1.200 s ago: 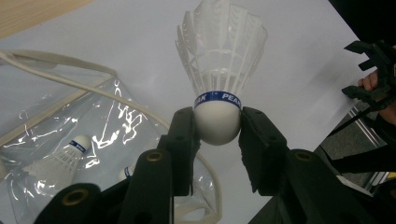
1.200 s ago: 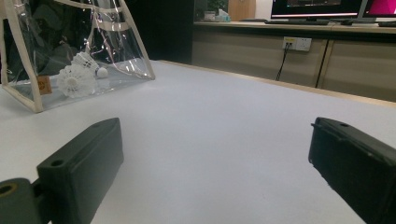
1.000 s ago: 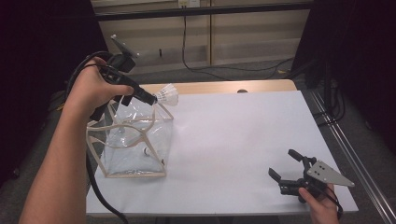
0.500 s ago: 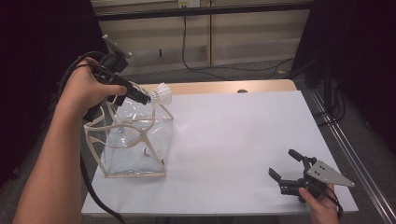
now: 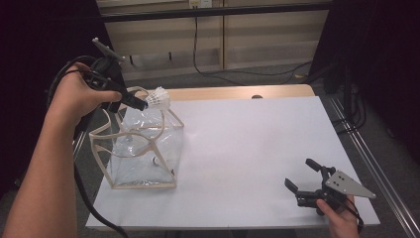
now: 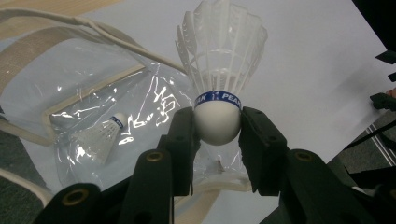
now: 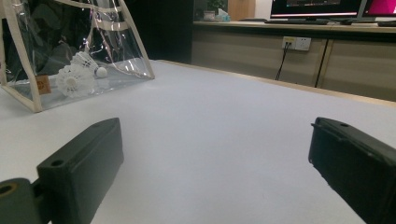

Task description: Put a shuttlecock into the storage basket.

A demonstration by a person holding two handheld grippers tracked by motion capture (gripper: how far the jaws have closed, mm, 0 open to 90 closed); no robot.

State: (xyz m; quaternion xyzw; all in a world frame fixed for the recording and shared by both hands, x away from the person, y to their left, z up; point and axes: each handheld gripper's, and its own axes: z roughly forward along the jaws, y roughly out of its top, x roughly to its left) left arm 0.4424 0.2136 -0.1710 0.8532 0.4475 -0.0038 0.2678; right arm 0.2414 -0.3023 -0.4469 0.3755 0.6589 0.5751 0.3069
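Observation:
My left gripper (image 5: pixel 146 103) is shut on the round cork of a white feather shuttlecock (image 5: pixel 159 98), held over the top opening of a clear plastic bag (image 5: pixel 143 148) with beige trim. In the left gripper view the jaws press on both sides of the cork (image 6: pixel 217 123), with the feathers pointing away and the bag (image 6: pixel 93 88) below. A second shuttlecock (image 6: pixel 100 137) lies inside the bag. The right gripper view has two shuttlecocks (image 7: pixel 71 79) on the bag's floor. My right gripper (image 5: pixel 300 173) rests open at the table's near right, nothing between its jaws (image 7: pixel 215 154).
The white table top (image 5: pixel 247 144) stretches between the bag and the right gripper. A wooden strip (image 5: pixel 237 92) edges its far side, and a metal rail (image 5: pixel 369 163) runs along the right. Cables hang behind the table. The left gripper's cable (image 5: pixel 89 198) trails down the left side.
My left hand has drawn the shuttlecock a little to the left, back over the bag's far left corner. The right gripper has stayed put.

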